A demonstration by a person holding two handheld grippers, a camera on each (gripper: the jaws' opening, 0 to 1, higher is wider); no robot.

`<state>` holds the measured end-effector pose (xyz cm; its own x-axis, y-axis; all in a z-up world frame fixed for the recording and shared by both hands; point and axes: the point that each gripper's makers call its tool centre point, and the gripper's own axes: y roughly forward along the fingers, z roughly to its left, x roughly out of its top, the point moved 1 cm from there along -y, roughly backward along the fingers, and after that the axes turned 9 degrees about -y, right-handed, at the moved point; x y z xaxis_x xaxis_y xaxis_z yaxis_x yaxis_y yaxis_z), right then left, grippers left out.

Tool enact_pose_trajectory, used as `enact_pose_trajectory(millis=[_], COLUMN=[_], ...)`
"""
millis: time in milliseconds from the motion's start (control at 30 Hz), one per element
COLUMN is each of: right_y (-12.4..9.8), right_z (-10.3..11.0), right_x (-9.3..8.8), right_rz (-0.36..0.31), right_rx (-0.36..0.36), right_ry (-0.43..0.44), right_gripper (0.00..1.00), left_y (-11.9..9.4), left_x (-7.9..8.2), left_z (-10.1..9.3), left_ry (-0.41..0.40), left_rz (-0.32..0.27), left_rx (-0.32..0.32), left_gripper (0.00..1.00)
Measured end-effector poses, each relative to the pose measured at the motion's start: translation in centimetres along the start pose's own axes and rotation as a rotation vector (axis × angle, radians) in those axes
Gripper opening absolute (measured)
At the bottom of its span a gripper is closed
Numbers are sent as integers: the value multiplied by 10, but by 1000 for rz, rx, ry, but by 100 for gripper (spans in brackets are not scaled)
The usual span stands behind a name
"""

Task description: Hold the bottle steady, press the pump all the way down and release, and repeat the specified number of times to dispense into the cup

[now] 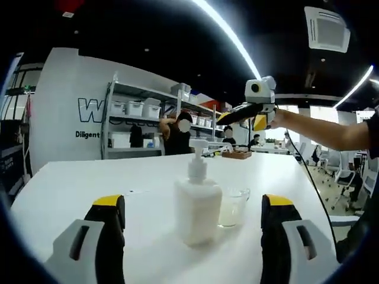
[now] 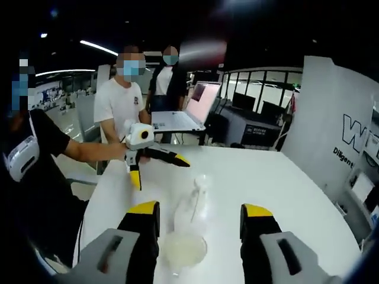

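Bottle [image 1: 197,210], white, upright on the white table [image 1: 71,189], pump [image 1: 197,155] on top, spout toward the cup [image 1: 233,207] just beside it. My left gripper [image 1: 192,228]: level, jaws wide apart either side of the bottle, not touching. My right gripper [image 2: 198,228]: raised above the cup [image 2: 185,248], jaws apart, holding nothing.

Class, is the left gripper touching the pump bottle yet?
Apart. In the left gripper view, the left gripper is open with table showing between each jaw and the pump bottle.
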<state>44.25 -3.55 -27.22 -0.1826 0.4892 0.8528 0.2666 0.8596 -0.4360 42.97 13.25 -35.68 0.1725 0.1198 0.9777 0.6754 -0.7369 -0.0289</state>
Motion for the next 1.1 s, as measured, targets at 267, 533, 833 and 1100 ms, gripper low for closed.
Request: enact_pose_trajectory(millis=[267, 533, 833, 1100], right_y=[-13, -29, -45, -60], right_z=[6, 17, 24, 35], right_x=[-8, -19, -35, -47], right_rz=[-52, -121, -156, -185], right_rx=[-56, -112, -170, -194], right_ry=[12, 24, 63, 86], right_gripper=[62, 74, 87, 92], left_y=[-9, -17, -32, -46], left_x=[12, 12, 21, 24], left_z=[10, 5, 4, 3], left_ry=[21, 16, -2, 15], left_rz=[-5, 13, 4, 11], left_rx=[5, -25, -40, -49], left_gripper=[95, 99, 99, 99])
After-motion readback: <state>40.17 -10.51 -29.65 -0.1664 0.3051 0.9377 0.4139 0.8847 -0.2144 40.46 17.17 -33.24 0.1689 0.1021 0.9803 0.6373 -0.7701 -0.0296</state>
